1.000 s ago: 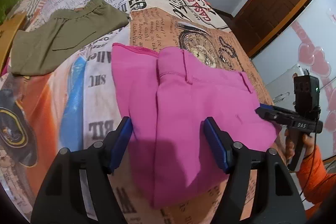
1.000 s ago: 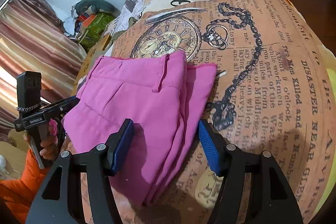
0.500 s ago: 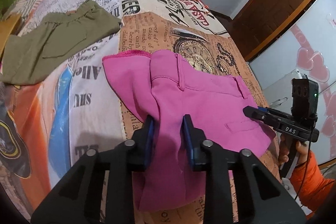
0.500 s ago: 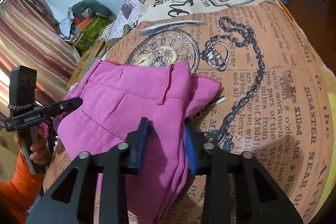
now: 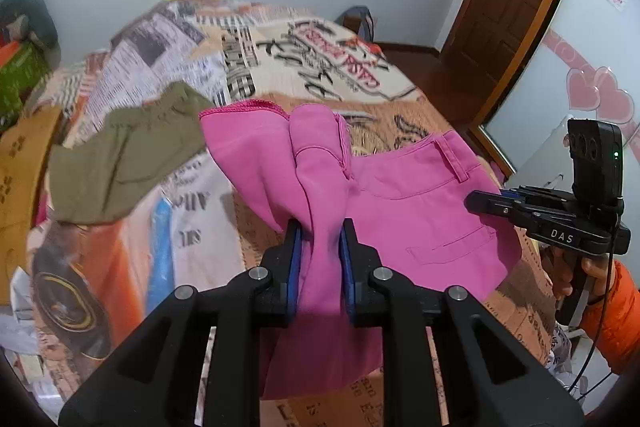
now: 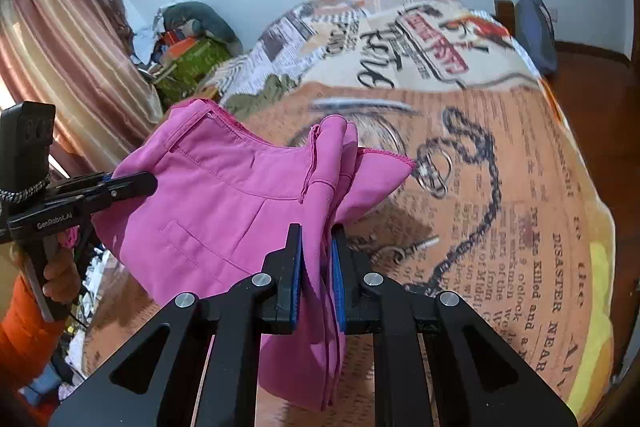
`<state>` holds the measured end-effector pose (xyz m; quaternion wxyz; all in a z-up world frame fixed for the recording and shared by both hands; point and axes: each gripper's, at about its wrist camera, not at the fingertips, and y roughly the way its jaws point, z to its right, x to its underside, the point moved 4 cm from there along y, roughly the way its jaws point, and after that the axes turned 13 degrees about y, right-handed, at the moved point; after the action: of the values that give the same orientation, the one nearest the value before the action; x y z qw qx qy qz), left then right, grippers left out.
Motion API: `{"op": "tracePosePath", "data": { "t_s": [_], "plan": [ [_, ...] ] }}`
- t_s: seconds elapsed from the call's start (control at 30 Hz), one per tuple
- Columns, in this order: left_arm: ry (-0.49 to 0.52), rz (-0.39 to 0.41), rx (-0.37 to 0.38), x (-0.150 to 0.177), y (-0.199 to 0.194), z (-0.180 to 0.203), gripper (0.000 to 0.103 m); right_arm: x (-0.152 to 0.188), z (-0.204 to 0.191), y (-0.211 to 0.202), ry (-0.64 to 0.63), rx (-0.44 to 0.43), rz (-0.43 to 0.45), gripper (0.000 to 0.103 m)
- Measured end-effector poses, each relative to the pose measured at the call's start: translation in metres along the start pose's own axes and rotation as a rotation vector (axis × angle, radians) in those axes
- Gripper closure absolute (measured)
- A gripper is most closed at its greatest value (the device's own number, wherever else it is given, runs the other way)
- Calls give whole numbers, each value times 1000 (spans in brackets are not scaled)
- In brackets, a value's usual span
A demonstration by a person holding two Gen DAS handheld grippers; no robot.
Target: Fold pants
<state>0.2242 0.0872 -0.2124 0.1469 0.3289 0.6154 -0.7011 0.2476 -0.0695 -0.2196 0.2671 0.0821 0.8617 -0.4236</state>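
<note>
Both grippers, closing half a second earlier, had lifted the pink pants (image 5: 420,195) off the printed bedspread (image 5: 280,67). My left gripper (image 5: 319,255) was clamped on one bunched side and my right gripper (image 6: 316,263) on the other (blue pads pressed into cloth), so the pants hung between them above the bed. Olive pants (image 5: 120,163) lay flat well apart to the left.
</note>
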Motion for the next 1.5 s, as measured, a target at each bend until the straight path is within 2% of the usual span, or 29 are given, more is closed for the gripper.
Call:
{"op": "tracePosePath", "data": {
  "t_s": [0.37, 0.7, 1.1, 1.5],
  "plan": [
    [-11, 97, -71, -16, -49, -25, 85, -32, -55, -13, -112, -27, 88, 91],
    [-44, 165, -171, -30, -77, -77, 85, -69, -107, 9, -198, -78, 132, 91],
    [-82, 141, -244, -30, -53, -149, 85, -100, -140, 85, -229, -107, 73, 91],
    [-140, 93, -273, -21, 4, -233, 85, -124, -159, 173, -263, -87, 24, 91]
  ]
}}
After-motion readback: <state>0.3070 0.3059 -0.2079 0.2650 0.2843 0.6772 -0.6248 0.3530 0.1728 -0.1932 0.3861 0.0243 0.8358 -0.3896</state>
